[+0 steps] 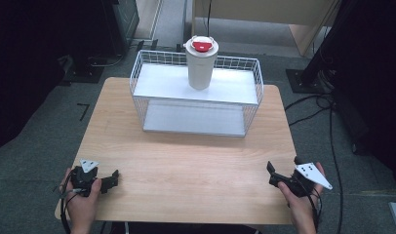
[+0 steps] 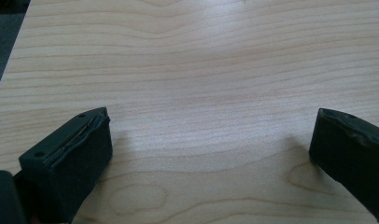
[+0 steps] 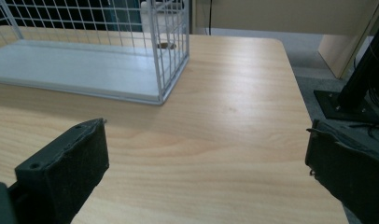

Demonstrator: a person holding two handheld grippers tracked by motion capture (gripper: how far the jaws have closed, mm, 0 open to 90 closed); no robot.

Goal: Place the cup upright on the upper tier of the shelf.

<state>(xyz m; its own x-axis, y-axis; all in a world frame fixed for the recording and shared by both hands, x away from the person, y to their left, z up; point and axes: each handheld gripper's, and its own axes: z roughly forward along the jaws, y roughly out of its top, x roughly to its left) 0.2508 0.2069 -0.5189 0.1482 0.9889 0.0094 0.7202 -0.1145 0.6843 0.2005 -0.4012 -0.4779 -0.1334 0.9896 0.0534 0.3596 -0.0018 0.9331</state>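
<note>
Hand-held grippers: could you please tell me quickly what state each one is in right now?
Left hand-held gripper: open, holding nothing.
Right hand-held gripper: open, holding nothing.

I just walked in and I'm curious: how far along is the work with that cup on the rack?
Barely begun, it seems. The white tumbler stands upright on the wire rack top shelf, untouched. The left gripper and right gripper rest open at the table near edge, holding nothing. Reaching and grasping remain.

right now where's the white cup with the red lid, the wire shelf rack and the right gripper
white cup [image 1: 201, 66], high view, its side wall
wire shelf rack [image 1: 137, 100], high view, left wire wall
right gripper [image 1: 273, 173], high view, between its jaw tips
</note>
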